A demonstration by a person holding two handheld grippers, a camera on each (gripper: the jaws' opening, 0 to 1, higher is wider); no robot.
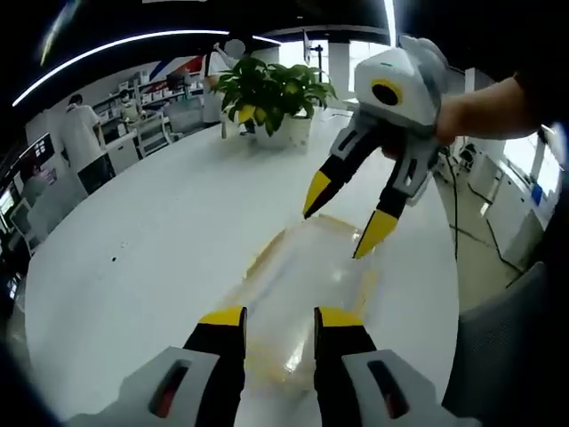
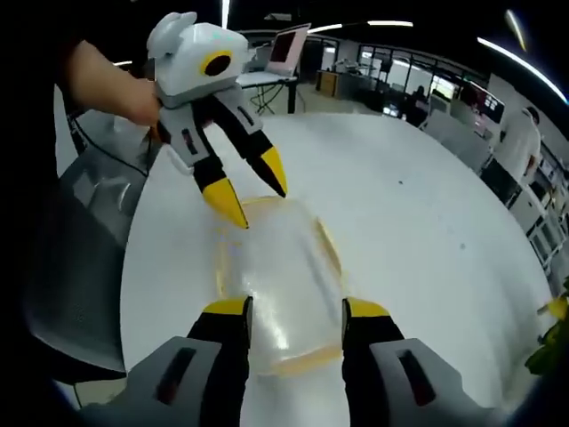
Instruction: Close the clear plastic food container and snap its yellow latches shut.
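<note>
- The clear plastic food container (image 1: 307, 294) lies in the middle of the big white table (image 1: 142, 240). Its lid looks to be lying on top already, so the closing part seems done.
- The yellow latches (image 1: 267, 253) show as a thin yellow line around the rim. I cannot tell if any are snapped down. I think that part is still left.
- In the left gripper view, the left gripper (image 1: 280, 316) hovers at 6 o'clock with its jaws apart over the near end of the container, holding nothing.
- The right gripper (image 1: 342, 222) comes in from 1 o'clock with its jaws spread wide and its yellow tips at the far end of the container.
- A potted plant (image 1: 267, 93) stands at 12 o'clock, well apart. It is not in the way.
- In the right gripper view, a grey chair (image 2: 84, 258) sits at 9 o'clock beside the table.
- Nothing blocks the container.
</note>
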